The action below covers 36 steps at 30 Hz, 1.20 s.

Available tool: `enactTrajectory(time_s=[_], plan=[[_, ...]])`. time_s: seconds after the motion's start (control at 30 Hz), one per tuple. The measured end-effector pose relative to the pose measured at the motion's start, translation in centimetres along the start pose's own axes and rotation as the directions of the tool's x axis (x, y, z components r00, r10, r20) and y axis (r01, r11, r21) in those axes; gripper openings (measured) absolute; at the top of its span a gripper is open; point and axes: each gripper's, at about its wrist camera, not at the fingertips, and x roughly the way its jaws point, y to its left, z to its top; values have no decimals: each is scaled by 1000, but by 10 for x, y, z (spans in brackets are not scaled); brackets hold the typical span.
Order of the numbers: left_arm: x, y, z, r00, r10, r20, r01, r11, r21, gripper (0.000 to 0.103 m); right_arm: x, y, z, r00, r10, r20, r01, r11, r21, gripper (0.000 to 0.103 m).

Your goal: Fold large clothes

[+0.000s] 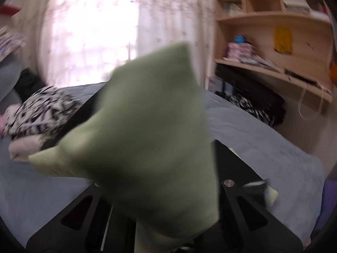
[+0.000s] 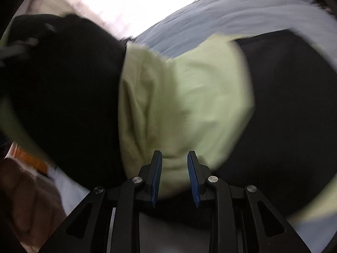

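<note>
- Green-and-black garment (image 2: 185, 97) bunched between the right gripper (image 2: 174, 177) jaws, which stand a little apart with pale green cloth filling the gap; firm pinch or loose contact, cannot tell.
- Blue ribbed pads (image 2: 157, 177) visible on both inner faces, cloth pressed against them.
- Left gripper (image 1: 168, 189) almost wholly hidden behind a raised peak of the same green cloth (image 1: 151, 130); jaw opening cannot be told, though cloth draped over the fingers suggests a hold.
- Rest of garment lying on the blue-grey bed (image 1: 263, 147), black panels either side of the green.
- Patterned black-and-white clothes (image 1: 40, 109) heaped further back, near the curtain (image 1: 90, 31); wooden shelves (image 1: 273, 21) to one side.
- Heavy motion blur throughout.
- Advice, as judgement: keep both holds level, draw the cloth taut, lay the raised edge over flat, avoid dragging the neighbouring heap.
</note>
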Motion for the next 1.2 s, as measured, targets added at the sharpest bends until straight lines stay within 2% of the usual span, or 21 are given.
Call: enactTrajectory(time_s=[0.1,0.17,0.2,0.23,0.3,0.33,0.4,0.43,0.47,0.57,0.63,0.67,0.7,0.73,0.77,0.87,0.93,1.03,1.07,1.17,1.2], plan=[[15,-48,-4,998,-38,-46,42,996,83,5,-50,-36,-3,988,-116,104,111,992,57,25],[30,-79,-14,993,-73,-98,85,989,121,5,-80,-62,-7,960,-223,167,203,971,127,25],[39,-96,-22,987,-96,-129,114,983,140,5,-96,-78,-10,939,-285,194,252,951,177,25],[40,-111,-29,983,-108,-151,132,979,158,5,-109,-92,-12,920,-329,213,281,933,226,25],[51,-147,-54,969,-123,-214,172,958,231,5,-128,-114,-19,898,-374,232,298,905,304,25],[59,-165,-70,961,-114,-250,185,942,281,6,-134,-123,-23,891,-390,231,303,892,337,25],[80,-197,-107,937,-44,-346,183,907,379,7,-138,-135,-27,887,-407,218,308,874,376,25],[87,-206,-120,928,-15,-372,178,896,408,8,-138,-138,-30,888,-408,211,308,870,385,25],[90,-210,-126,927,1,-374,171,889,425,8,-137,-139,-32,892,-404,205,304,869,390,25],[85,-206,-125,931,-22,-365,180,896,406,10,-135,-138,-36,897,-391,206,294,876,382,25],[83,-195,-118,915,-65,-398,218,911,350,19,-136,-136,-40,905,-376,201,282,881,380,25],[81,-187,-115,901,-102,-421,245,921,301,22,-143,-139,-45,907,-369,203,275,883,380,25],[80,-180,-114,892,-124,-436,260,928,268,30,-142,-139,-44,908,-363,208,268,887,377,25],[77,-173,-113,878,-156,-452,282,933,225,43,-144,-140,-43,909,-357,217,261,891,372,25],[71,-165,-113,864,-196,-463,304,937,170,48,-151,-142,-46,909,-352,224,255,894,370,25],[51,-144,-108,857,-255,-448,320,944,74,52,-152,-132,-39,915,-320,244,226,911,346,26],[38,-133,-96,861,-267,-432,318,947,48,52,-155,-127,-31,923,-296,245,205,919,337,33],[17,-105,-88,880,-239,-410,273,962,26,53,-162,-124,-20,941,-227,250,141,937,319,41],[14,-95,-84,889,-226,-399,251,968,10,54,-166,-126,-16,946,-207,250,123,941,317,47],[1,-56,-74,907,-205,-369,195,979,-65,56,-168,-127,4,960,-146,239,68,949,309,62],[0,-44,-72,912,-197,-360,174,980,-96,56,-167,-126,12,966,-124,228,51,952,303,63]])
